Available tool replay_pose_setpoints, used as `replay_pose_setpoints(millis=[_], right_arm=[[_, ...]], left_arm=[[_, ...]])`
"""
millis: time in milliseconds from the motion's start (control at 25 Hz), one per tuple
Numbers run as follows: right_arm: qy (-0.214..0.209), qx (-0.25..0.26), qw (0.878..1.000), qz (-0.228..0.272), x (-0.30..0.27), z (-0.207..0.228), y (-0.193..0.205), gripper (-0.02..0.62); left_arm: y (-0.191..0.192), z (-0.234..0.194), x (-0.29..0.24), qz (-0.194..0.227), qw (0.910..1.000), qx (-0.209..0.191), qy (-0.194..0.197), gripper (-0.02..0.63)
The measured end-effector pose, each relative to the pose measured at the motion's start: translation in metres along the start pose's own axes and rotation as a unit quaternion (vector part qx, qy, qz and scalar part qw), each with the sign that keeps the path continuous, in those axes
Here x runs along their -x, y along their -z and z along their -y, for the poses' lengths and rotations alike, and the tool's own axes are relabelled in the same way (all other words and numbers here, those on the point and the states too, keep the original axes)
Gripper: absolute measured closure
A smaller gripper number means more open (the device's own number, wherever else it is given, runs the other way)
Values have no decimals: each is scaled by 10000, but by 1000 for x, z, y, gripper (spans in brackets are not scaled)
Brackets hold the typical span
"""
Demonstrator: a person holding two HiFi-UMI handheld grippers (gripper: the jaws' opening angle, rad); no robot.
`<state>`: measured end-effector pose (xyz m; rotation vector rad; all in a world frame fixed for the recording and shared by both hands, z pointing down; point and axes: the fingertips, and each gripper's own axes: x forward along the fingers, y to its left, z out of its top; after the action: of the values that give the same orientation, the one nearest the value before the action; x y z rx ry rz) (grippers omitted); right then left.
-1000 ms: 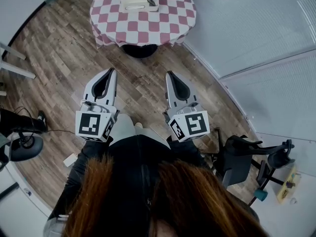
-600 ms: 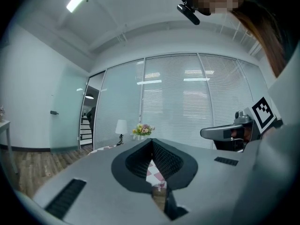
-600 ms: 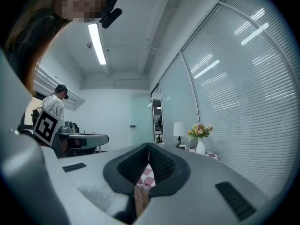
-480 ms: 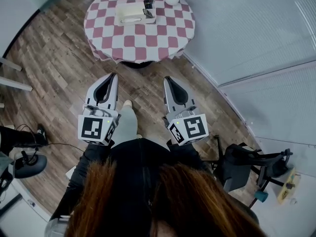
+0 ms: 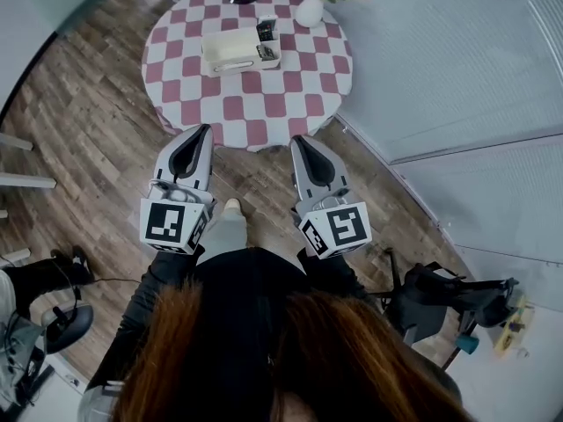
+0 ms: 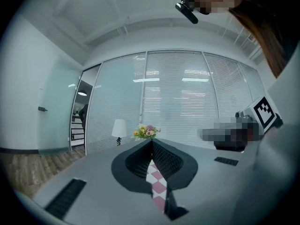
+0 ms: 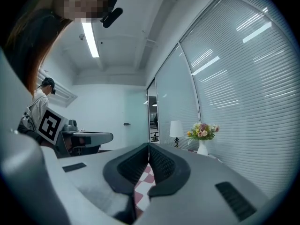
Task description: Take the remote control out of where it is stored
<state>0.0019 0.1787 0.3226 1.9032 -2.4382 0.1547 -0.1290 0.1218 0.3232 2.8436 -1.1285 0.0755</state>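
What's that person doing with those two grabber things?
A person holds a gripper in each hand. The left gripper and the right gripper are both shut and empty, pointing toward a round checkered table. On it sits a white box with a dark thing, probably the remote control, standing in its end compartment. Neither gripper has reached it yet.

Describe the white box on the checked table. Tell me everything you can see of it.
The white box is a low, open-topped rectangular holder that looks like plastic. It sits flat on the pink-and-white checked tablecloth, toward the far side of the round table. Its larger compartment is pale inside, and what it holds is unclear. A narrower section at its right end holds dark upright items, too small to identify. Only the cloth and those items touch it.
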Motion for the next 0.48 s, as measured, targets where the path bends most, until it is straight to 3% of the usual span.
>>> replay_pose_setpoints(millis=[280,480], right_arm=[[133,-64,9999,-53,-50,20,-2,580],[208,-59,9997,-134,-70,34,-2,580]], left_arm=[[-4,-33,-35,-47,9998,-14,195,597],[-3,-53,-48,-46,9999,45,129,597]])
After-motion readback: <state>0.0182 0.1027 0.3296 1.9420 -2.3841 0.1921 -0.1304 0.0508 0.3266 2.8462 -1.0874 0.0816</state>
